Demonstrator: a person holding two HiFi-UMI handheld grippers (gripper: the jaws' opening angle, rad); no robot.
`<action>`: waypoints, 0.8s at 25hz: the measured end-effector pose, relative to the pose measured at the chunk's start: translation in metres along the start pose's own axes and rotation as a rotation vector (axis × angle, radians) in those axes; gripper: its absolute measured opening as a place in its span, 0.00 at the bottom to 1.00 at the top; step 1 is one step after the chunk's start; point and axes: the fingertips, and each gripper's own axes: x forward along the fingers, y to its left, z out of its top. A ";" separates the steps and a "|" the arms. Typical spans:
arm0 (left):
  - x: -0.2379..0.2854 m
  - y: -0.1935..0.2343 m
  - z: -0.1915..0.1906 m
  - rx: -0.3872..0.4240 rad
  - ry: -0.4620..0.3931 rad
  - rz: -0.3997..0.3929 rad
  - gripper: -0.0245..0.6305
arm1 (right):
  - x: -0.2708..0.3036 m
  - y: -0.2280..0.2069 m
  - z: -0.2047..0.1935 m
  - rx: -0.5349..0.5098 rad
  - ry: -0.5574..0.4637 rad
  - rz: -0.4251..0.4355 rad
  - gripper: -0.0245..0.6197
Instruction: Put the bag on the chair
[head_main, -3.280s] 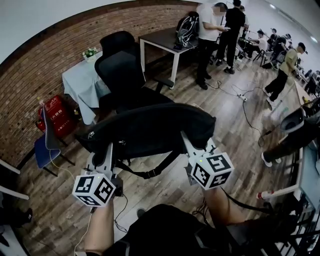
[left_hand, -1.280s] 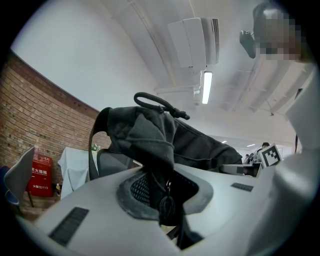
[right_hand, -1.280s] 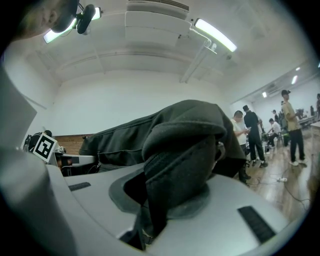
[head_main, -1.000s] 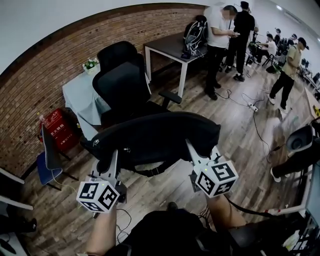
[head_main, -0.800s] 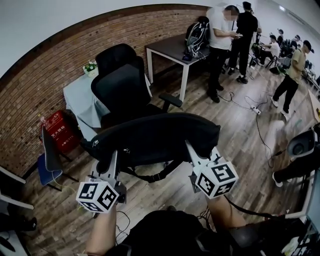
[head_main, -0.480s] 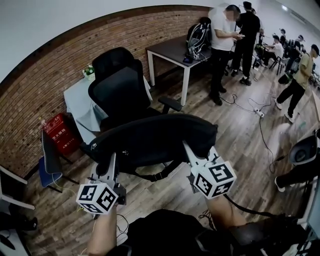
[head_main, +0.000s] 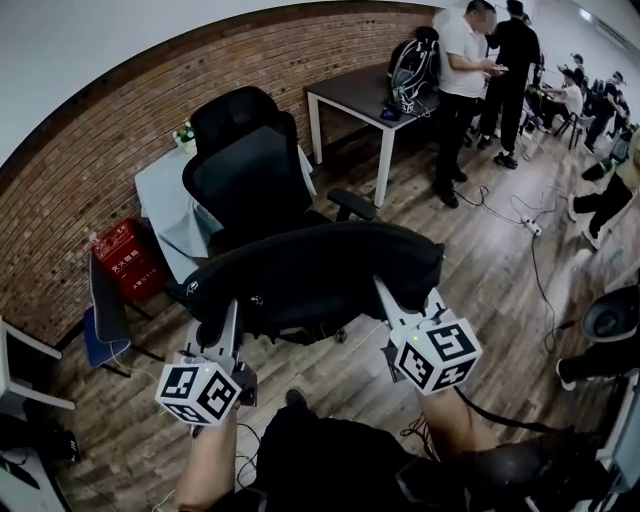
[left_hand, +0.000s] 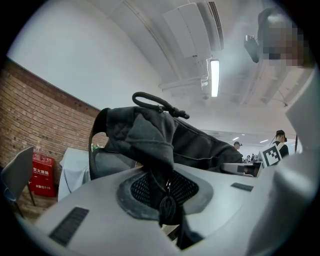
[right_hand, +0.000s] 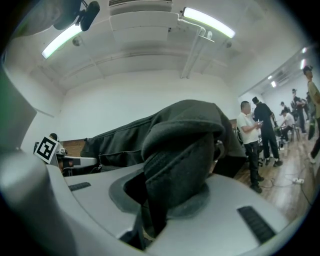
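A black bag (head_main: 310, 275) hangs stretched between my two grippers, level above the wooden floor. My left gripper (head_main: 222, 318) is shut on the bag's left end, where dark fabric and a strap (left_hand: 150, 135) are pinched between the pads. At the other end my right gripper (head_main: 383, 292) is shut on a thick padded fold (right_hand: 185, 145). The black office chair (head_main: 245, 165) stands just behind the bag. Its backrest rises above the bag and one armrest (head_main: 352, 203) shows, while the bag hides most of the seat. In their own views the left gripper (left_hand: 167, 200) and right gripper (right_hand: 160, 200) both clamp fabric.
A table with a pale cloth (head_main: 165, 195) stands behind the chair against the brick wall. A red box (head_main: 125, 258) and a small blue chair (head_main: 105, 320) are at the left. A dark desk (head_main: 365, 95) with a backpack (head_main: 415, 60), standing people (head_main: 465, 60) and floor cables (head_main: 510, 215) lie to the right.
Both grippers have carried the bag forward toward the black chair, which now sits closer behind it. Both grips on the bag look the same.
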 end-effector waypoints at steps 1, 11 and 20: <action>0.004 0.004 0.001 -0.002 -0.002 -0.004 0.13 | 0.005 0.000 0.001 -0.003 0.000 -0.001 0.16; 0.061 0.048 0.005 -0.020 0.008 -0.068 0.13 | 0.064 -0.010 0.003 -0.002 0.007 -0.066 0.16; 0.123 0.098 0.012 -0.028 0.020 -0.087 0.13 | 0.136 -0.021 0.007 -0.001 0.018 -0.098 0.16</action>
